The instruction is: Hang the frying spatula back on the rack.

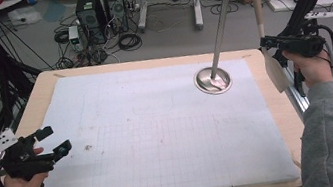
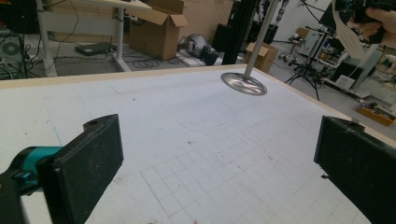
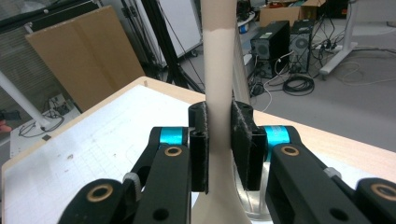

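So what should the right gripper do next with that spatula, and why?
Probably carry it left toward the metal stand. The right gripper is shut on the beige spatula at its handle, held upright past the table's right edge, blade down. The left gripper sits open at the near left, holding nothing.

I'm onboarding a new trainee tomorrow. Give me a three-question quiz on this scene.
1. True or false: the right gripper is shut on the beige wooden spatula.
2. Which gripper has open jaws with nothing between them?
A. left gripper
B. right gripper
3. Fill in: the round steel base with a slanted metal pole rests on the white gridded ____.

Key: 1 true; 2 A; 3 mat.
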{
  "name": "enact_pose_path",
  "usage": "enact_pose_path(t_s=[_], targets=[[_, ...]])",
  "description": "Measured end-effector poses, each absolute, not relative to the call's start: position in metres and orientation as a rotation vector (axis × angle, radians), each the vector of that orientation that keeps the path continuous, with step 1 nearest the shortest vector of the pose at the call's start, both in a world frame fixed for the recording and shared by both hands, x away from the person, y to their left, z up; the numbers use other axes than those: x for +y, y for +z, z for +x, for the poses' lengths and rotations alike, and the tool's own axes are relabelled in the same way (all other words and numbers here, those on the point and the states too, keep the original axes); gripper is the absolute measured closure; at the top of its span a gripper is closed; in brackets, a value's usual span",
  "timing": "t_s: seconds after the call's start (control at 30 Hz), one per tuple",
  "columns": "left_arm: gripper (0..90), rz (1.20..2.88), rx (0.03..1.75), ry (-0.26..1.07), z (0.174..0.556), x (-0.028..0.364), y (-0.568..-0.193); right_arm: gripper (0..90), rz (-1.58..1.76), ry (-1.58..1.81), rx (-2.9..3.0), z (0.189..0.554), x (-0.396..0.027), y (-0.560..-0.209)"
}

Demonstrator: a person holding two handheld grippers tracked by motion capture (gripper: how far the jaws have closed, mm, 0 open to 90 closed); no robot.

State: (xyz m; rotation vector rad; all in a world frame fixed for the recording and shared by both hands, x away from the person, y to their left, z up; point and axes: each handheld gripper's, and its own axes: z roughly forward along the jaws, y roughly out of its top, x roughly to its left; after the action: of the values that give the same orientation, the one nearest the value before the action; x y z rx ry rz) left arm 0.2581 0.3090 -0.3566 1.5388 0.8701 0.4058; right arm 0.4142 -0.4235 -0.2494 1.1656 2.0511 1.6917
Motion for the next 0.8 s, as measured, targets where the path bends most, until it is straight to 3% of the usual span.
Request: enact_pose_path(t_s=[0.8], targets=[[1.8, 1.534, 0.869, 0.41, 0.257, 0.31, -0.355, 78.0, 1.206, 1.653, 2.106, 0.429, -0.411, -0.247]])
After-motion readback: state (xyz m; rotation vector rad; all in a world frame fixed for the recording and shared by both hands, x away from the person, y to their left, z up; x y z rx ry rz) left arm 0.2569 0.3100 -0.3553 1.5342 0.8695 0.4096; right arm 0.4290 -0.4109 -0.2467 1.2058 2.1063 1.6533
